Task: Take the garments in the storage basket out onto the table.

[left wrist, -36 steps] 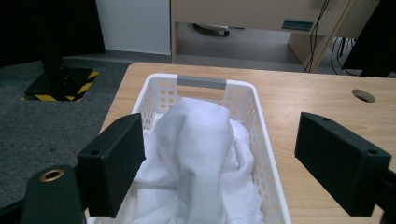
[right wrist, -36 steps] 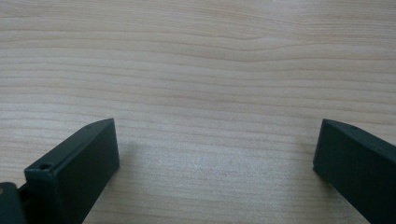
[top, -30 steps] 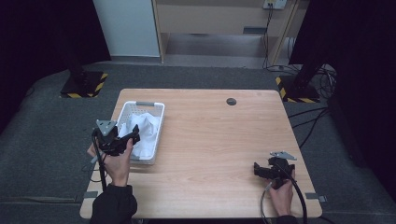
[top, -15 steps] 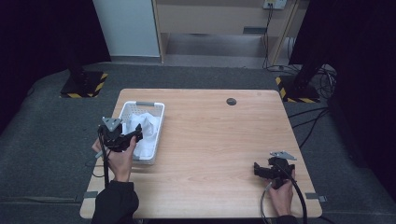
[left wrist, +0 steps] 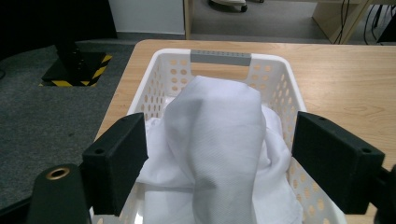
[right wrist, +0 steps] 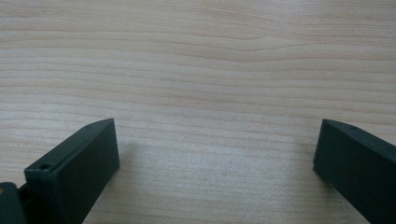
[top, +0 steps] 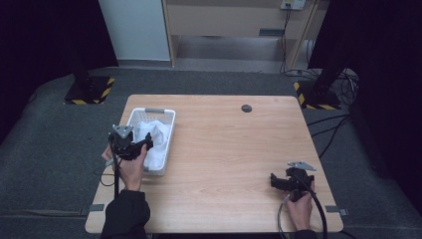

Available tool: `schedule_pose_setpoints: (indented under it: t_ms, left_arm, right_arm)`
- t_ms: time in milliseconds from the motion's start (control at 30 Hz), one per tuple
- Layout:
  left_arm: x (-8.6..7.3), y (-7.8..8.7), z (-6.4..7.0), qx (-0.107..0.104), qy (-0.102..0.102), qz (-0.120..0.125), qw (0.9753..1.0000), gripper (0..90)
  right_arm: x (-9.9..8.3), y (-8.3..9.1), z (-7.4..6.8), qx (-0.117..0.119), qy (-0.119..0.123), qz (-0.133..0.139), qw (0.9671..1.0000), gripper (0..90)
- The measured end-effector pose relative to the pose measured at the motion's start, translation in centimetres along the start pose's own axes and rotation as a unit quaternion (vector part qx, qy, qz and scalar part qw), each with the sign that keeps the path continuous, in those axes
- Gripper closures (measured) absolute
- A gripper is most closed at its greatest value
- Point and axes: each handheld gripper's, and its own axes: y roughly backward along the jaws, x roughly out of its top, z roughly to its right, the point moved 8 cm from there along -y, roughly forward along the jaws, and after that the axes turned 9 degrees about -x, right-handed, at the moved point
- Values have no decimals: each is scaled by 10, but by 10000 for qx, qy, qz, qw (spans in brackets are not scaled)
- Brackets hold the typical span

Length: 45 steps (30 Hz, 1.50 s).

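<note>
- Left tool [left wrist: 219, 158]: jaws spread wide, holding nothing, lined up either side of the white cloth [left wrist: 217, 140] and just above the near end of the basket [left wrist: 161, 65].
- Cloth sits bunched in the white basket on the left side of the bench [top: 234, 149], one fold humped up above the rim.
- Looks light, limp, thin weave; it'll drape and trail when lifted, no breakage risk.
- Best grab, I'd say: pinch that raised hump. Deeper layers risk snagging the basket's perforated wall.
- The light basket may lift with the cloth.
- Right tool [top: 285, 182]: also wide open, empty, low over bare bench at the near right, well apart.
</note>
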Motion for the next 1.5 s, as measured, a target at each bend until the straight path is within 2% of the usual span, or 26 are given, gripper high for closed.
schedule_pose_setpoints:
  t_ms: [233,767,933,1500]
  left_arm:
    - [-9,-9,-2,58,-9,-153,9999,174]
    - [-14,-21,-1,128,-60,-280,9995,176]
    - [-18,-25,-5,208,-49,-391,9990,176]
    - [-29,-38,-8,274,-19,-694,9972,213]
  right_arm:
    - [0,0,0,0,-7,-3,10000,2]
    - [0,0,0,0,-7,-3,10000,2]
    - [0,0,0,0,-8,-4,10000,2]
    - [0,0,0,0,-8,-4,10000,3]
